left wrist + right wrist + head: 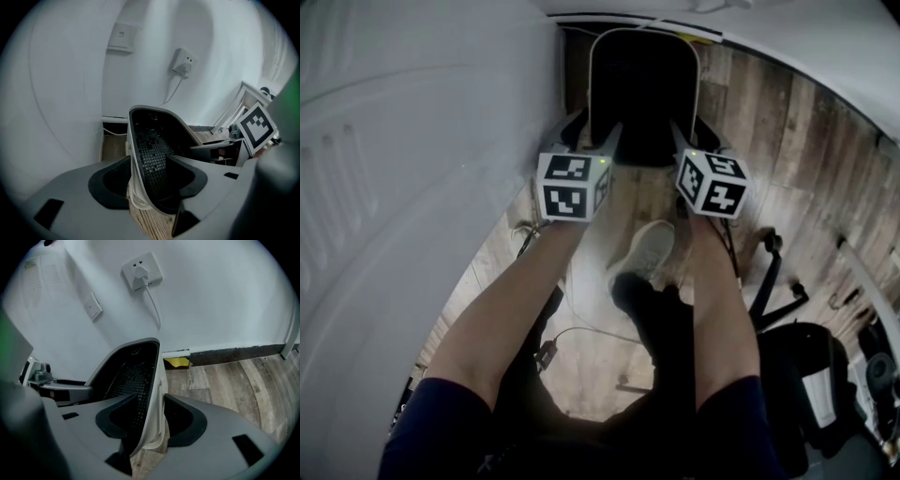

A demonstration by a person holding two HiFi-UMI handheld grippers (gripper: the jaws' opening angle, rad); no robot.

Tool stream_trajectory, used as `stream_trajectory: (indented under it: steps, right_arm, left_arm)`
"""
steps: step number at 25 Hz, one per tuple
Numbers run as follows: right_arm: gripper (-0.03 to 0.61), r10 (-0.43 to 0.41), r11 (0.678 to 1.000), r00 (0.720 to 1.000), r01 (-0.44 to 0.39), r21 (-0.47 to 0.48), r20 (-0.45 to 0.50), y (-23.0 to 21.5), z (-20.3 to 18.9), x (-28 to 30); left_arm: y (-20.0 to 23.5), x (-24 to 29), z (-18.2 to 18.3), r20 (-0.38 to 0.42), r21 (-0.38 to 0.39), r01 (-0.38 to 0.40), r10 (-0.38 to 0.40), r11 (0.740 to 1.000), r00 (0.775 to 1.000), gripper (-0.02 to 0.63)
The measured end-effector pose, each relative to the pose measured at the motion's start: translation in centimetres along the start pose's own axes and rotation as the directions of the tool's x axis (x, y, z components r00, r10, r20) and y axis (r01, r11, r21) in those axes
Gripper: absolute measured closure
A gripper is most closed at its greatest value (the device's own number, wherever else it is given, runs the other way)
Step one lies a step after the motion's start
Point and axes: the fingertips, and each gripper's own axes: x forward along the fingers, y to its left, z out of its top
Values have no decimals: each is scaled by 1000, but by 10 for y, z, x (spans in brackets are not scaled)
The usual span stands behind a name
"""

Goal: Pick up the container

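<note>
The left gripper (149, 161) has its two grey jaws with scooped black pads spread wide. They straddle the near left wall of the tall white plastic container with a black mesh lining (154, 136), one pad outside the shell and one inside against the mesh, and neither looks to be pressing yet. The right gripper (150, 399) is just as wide open across the opposite wall, with its left pad inside and its right pad outside. Taking both side walls at once probably suits a light, thin-walled bin that would tip or flex if it were lifted from one edge. Seen from the head, the container (643, 94) stands upright on the floor straight ahead of both tools, between them, its rounded rim white and smooth and its inside dark. The shell looks like glossy plastic and the liner like a fine square grid, so the pads will likely bite better on the mesh side. Under and around the tools runs the grey-brown wood-plank floor (806, 159). Beyond the container is a plain white wall (211, 301) carrying a white wall socket with a plugged-in cable (142, 271). A small yellow scrap (177, 362) lies at the dark skirting just past the right gripper.
</note>
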Motion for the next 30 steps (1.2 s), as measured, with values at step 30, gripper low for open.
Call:
stream_trajectory:
  steps: [30]
  right_arm:
    - [506, -191, 979, 978, 183, 91, 88, 21, 31, -95]
  left_arm:
    - [-22, -76, 41, 12, -20, -67, 67, 998, 998, 552]
